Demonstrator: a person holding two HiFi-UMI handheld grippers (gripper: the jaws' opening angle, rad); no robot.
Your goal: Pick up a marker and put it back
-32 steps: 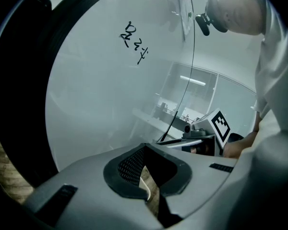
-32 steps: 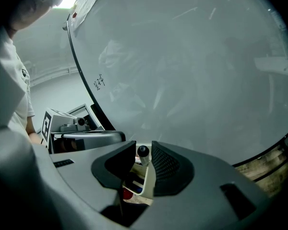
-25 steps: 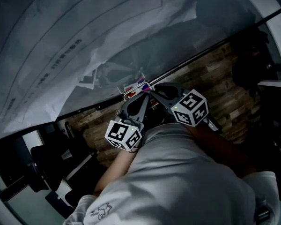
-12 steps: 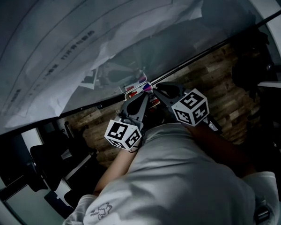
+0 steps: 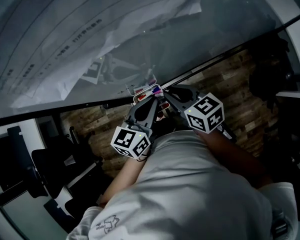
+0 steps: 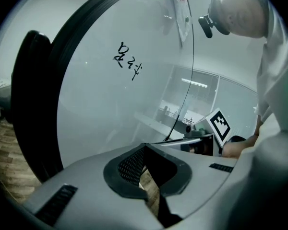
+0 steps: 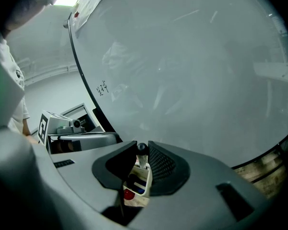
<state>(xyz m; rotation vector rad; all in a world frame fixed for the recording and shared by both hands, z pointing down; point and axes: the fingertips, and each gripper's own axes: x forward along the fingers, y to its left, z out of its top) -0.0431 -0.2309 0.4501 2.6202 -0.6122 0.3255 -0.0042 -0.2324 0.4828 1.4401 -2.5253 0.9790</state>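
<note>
Between the right gripper's (image 7: 142, 146) jaws stands one black-capped marker (image 7: 142, 150), clamped. Beneath them one white holder (image 7: 137, 199) keeps one red marker (image 7: 127, 194) and one blue marker (image 7: 140, 190). Alongside, the left gripper (image 6: 145, 146) is closed and empty.

White marker (image 7: 142, 162) with black cap, upright, pinched between right hand-held gripper (image 7: 142, 147) jaws

Fingers (image 6: 128, 166) together, scribbled whiteboard (image 6: 101, 109) ahead

Whiteboard (image 7: 192, 71): glossy, smooth. Floor (image 5: 230, 79): wood-grain planks. Right gripper (image 7: 143, 146): matt grey plastic, ribbed black pads (image 7: 161, 164). Marker (image 7: 142, 150): black plastic cap.
</note>
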